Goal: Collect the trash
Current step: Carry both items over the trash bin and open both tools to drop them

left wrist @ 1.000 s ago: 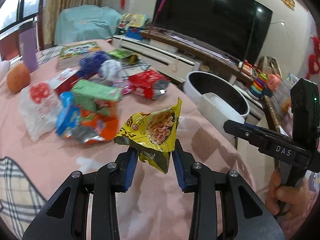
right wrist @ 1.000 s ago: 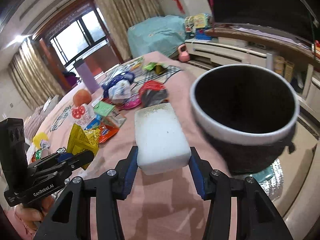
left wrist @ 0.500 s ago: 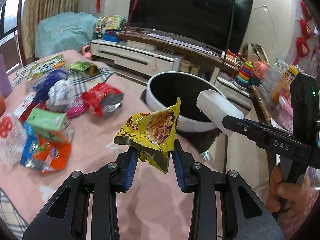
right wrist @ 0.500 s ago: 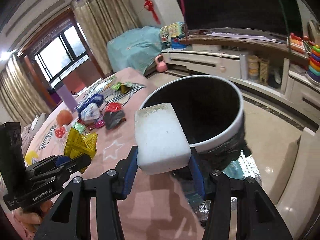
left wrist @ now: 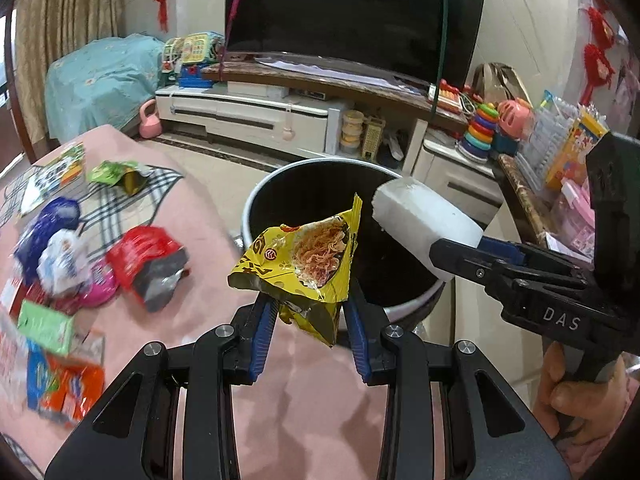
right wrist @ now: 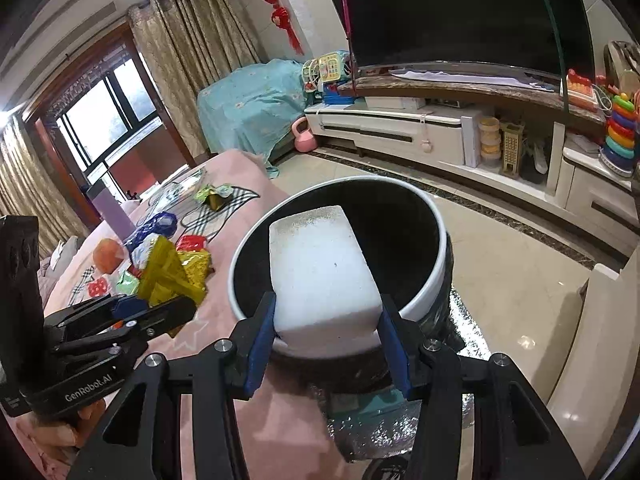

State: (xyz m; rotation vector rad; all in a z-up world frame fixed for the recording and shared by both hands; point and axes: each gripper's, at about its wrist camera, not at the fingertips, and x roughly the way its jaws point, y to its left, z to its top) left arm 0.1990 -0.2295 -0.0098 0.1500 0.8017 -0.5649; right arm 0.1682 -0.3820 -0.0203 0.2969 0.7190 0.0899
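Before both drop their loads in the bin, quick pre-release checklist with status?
1. Left hand-held gripper clamps yellow wrapper: ok.
2. Right hand-held gripper clamps white foam block: ok.
3. Block over the bin mouth: ok.
4. Wrapper over the bin mouth: cannot tell; in the right wrist view it appears beside the rim, over the pink cloth.
5. Bin mouth unobstructed: ok.
6. Grippers apart: ok.
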